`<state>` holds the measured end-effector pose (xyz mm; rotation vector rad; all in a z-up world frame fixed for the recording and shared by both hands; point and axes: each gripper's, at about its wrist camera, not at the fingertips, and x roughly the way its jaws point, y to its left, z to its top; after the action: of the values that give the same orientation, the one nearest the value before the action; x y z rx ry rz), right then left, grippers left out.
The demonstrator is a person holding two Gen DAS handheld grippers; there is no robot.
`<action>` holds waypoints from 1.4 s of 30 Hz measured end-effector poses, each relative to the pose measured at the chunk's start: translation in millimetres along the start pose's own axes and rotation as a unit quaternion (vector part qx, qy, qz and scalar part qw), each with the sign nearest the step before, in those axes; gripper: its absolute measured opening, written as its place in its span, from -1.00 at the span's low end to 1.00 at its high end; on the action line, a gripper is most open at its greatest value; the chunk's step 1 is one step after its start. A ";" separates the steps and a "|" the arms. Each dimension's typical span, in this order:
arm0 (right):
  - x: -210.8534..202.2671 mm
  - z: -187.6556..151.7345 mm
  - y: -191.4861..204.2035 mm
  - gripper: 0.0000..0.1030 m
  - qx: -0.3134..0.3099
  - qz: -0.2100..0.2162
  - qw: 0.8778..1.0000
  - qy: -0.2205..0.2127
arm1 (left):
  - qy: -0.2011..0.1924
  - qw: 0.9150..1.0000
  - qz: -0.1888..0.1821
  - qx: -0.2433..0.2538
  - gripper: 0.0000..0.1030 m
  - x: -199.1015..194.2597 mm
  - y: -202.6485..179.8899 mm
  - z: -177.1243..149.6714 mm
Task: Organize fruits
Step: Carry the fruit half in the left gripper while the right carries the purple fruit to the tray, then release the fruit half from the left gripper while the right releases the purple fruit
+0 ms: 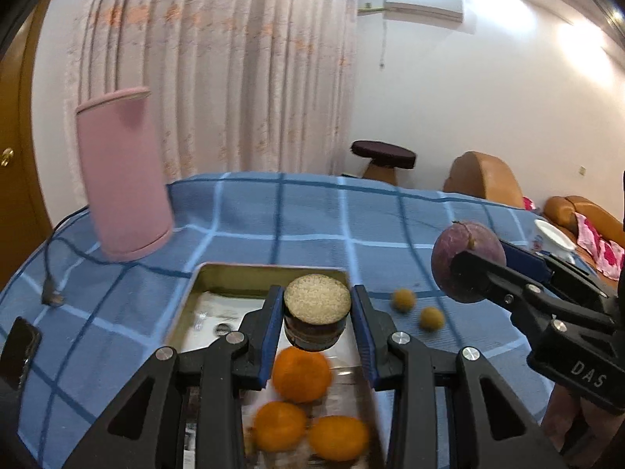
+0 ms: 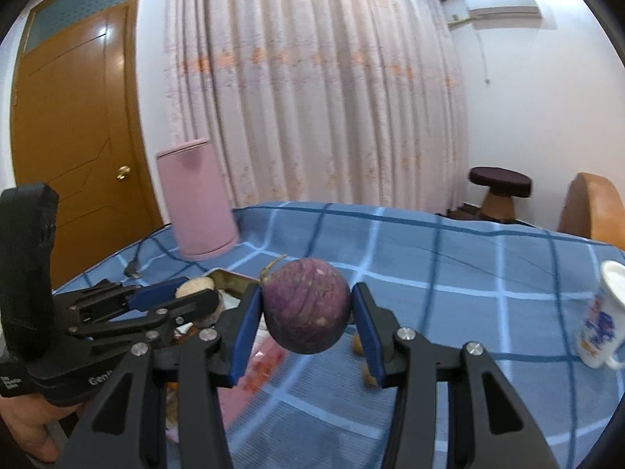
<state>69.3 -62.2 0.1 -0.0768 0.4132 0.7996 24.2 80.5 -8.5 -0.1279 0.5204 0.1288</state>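
Observation:
My left gripper (image 1: 317, 312) is shut on a short brown cylinder with a pale speckled top (image 1: 316, 310), held above a metal tray (image 1: 203, 277). Three oranges (image 1: 301, 374) lie in the tray below it. My right gripper (image 2: 306, 310) is shut on a round purple fruit (image 2: 306, 310), held in the air above the blue checked cloth. That purple fruit also shows at the right of the left wrist view (image 1: 466, 262). The left gripper appears at the left of the right wrist view (image 2: 187, 293).
Two small yellow-brown fruits (image 1: 404, 299) (image 1: 431, 318) lie on the cloth right of the tray. A pink cylinder container (image 1: 123, 174) stands at the back left with a cable (image 1: 52, 293) beside it. A white patterned mug (image 2: 601, 314) stands at the right. A phone (image 1: 17, 355) lies at the left edge.

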 end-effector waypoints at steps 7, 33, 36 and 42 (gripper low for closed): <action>39.6 -0.8 31.7 -0.03 -0.025 0.034 0.999 0.031 | 0.021 0.999 0.016 -0.027 -0.29 10.8 35.4 -6.9; 77.2 -13.3 31.5 0.22 -0.021 0.068 0.994 0.082 | 0.066 0.997 0.010 -0.049 -0.26 29.1 56.5 -15.8; 64.3 -9.1 26.5 0.38 -0.020 0.070 0.995 0.065 | 0.059 0.997 0.015 -0.051 0.17 23.4 53.6 -14.6; 25.0 -7.7 -18.7 0.50 -0.010 0.010 0.999 0.037 | 0.032 0.999 0.005 -0.031 0.35 9.1 24.5 -6.5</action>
<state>95.6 -60.0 -18.3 -0.1209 0.4765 0.8224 25.1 104.5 -20.8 -0.1898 0.5803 0.1514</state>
